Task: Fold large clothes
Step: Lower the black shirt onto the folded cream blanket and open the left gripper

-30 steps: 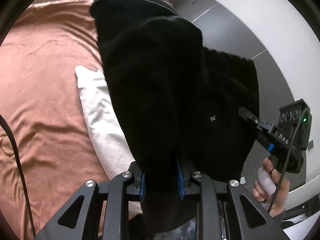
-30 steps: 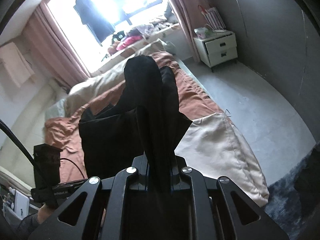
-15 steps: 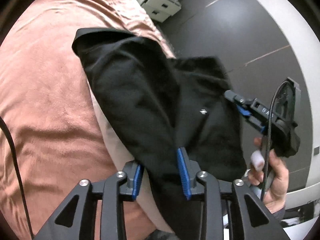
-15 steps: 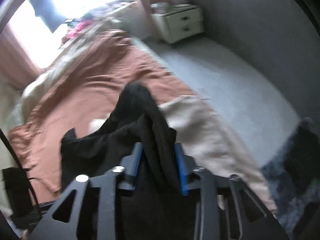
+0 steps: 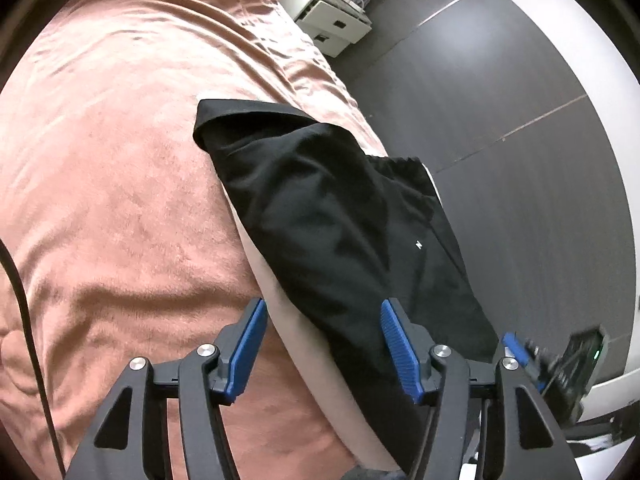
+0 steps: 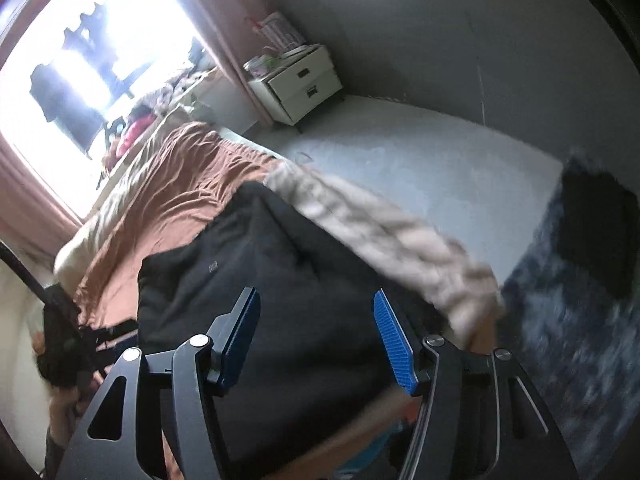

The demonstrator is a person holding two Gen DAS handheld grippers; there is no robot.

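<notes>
Lying across the near edge of the bed [image 5: 120, 184], the black garment [image 5: 340, 216] rests partly on the rust-coloured cover and partly on a cream pillow [image 5: 288, 320] that shows beneath its lower edge. A small white logo faces up on the cloth. The left claw [image 5: 322, 344] is released, its blue pads spread wide with nothing pinched between them; the garment's lower part and the pillow show in the gap beyond the pads. The right claw [image 6: 316, 340] is likewise released, blue pads wide apart above the same dark garment [image 6: 256, 280], gripping nothing. In the right wrist view the cream pillow [image 6: 380, 236] lies along the garment's far side, blurred. A white bedside cabinet [image 6: 300, 84] stands against the grey wall near the head of the bed, beside a bright window [image 6: 84, 52]. A dark shaggy rug [image 6: 568, 320] covers the floor at the right.
</notes>
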